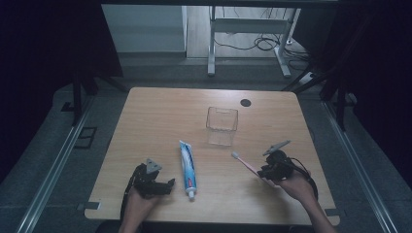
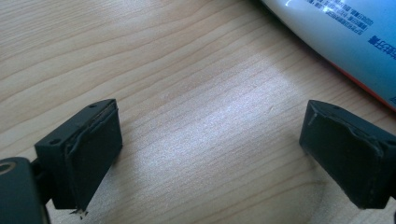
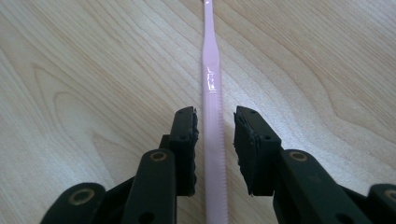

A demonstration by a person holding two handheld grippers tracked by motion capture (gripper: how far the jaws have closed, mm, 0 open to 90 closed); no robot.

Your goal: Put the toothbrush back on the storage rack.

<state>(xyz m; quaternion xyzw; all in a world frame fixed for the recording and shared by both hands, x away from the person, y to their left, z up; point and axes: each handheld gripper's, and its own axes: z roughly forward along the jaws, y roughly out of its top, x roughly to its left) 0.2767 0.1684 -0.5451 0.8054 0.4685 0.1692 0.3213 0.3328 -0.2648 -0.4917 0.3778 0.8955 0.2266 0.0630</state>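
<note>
In the left gripper view, the toothpaste tube (image 2: 345,42) ran off the top and right edges beyond the right-hand jaw, its print too blurred to read. In the right gripper view, the pink toothbrush (image 3: 212,121) lay between the jaws, its head cut off at the top edge and its handle end at the bottom.

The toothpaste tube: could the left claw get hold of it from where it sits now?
Probably yes. The left claw is wide open on bare wood, just beside the toothpaste tube, with nothing between them. The tube lies flat, already at the edge of the left gripper view.
</note>
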